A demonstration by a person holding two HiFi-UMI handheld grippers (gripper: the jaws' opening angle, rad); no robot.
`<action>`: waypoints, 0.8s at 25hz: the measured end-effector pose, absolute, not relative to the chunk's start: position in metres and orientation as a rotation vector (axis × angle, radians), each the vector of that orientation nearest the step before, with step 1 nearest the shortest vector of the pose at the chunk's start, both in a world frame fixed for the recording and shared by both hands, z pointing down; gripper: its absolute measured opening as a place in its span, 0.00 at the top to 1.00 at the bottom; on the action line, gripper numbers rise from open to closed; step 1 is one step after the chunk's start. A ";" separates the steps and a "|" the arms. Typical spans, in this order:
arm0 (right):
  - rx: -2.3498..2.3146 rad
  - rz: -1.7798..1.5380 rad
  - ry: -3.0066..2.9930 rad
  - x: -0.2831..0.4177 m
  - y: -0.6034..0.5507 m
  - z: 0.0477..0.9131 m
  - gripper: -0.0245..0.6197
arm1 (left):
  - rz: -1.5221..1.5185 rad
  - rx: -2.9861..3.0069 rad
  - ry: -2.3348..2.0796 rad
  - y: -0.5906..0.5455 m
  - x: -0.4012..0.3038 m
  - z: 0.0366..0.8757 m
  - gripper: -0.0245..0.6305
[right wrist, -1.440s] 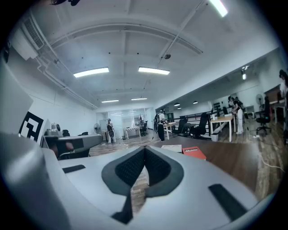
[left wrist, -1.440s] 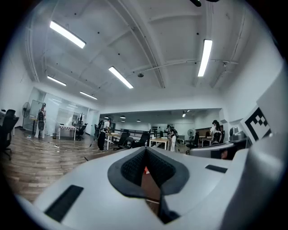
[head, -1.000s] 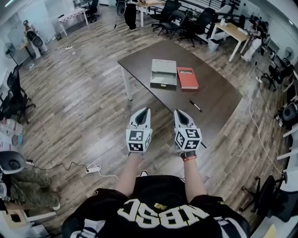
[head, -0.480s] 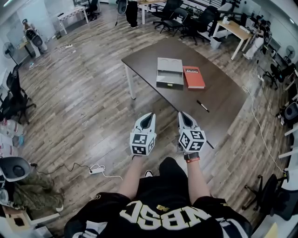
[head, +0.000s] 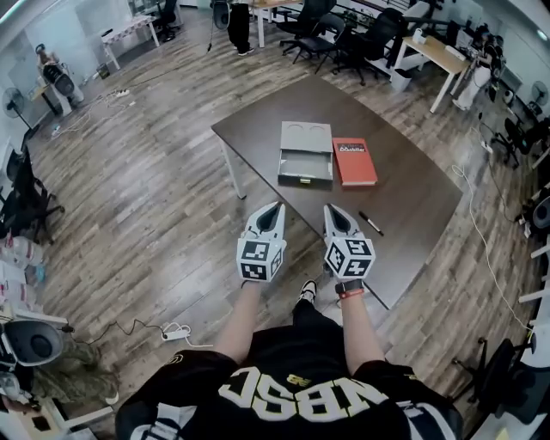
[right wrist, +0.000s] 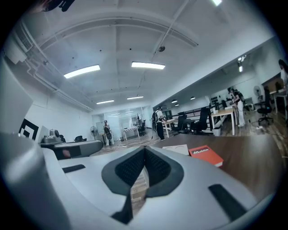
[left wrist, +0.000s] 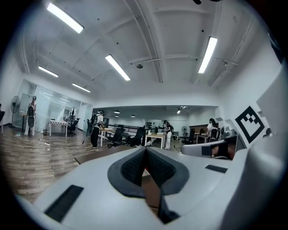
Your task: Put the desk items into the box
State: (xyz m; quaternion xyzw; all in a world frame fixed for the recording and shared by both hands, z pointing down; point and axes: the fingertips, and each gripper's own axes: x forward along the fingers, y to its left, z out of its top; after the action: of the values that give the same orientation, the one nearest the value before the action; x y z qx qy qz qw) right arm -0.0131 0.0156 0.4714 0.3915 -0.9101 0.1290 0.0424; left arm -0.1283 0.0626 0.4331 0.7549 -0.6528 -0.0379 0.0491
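On the dark brown table lie an open grey box, a red book to its right, and a black pen nearer the front edge. The red book also shows in the right gripper view. My left gripper is held in front of the table's near edge, jaws together and empty. My right gripper sits beside it at the table's front edge, also shut with nothing in it. Both are well short of the box and the book.
Wooden floor surrounds the table. Office chairs and other desks stand at the far side. A person stands far back. A power strip with cable lies on the floor to my left.
The table with box, book and pen has shifted slightly in view as I step about. Both grippers stay shut and side by side.
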 end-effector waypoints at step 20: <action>1.235 0.467 -2.789 0.040 -0.187 0.474 0.95 | -0.052 2.352 -1.888 -0.164 -0.075 0.439 0.94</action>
State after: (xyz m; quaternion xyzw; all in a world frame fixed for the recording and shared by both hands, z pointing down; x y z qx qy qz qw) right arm 0.0401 -0.1873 0.4744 0.4001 -0.9035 0.1511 0.0279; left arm -0.0748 -0.1636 0.4387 0.7782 -0.6246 -0.0172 0.0627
